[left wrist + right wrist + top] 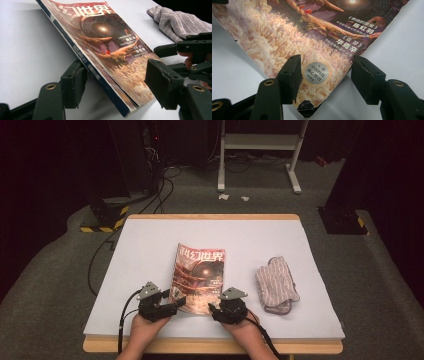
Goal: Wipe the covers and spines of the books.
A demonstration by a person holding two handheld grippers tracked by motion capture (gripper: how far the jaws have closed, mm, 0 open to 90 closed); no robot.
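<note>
1. High view: magazine lies mid-desk, its near edge between both hand-held grippers.
2. Left hand-held gripper stands wide, straddling the raised spine corner without pinching; it could slip off.
3. Right hand-held gripper gapes around the other corner; closing carelessly might crease the cover.

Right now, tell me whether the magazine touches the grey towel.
Apart. The high view shows bare white table between the magazine and the grey towel to its right.
</note>
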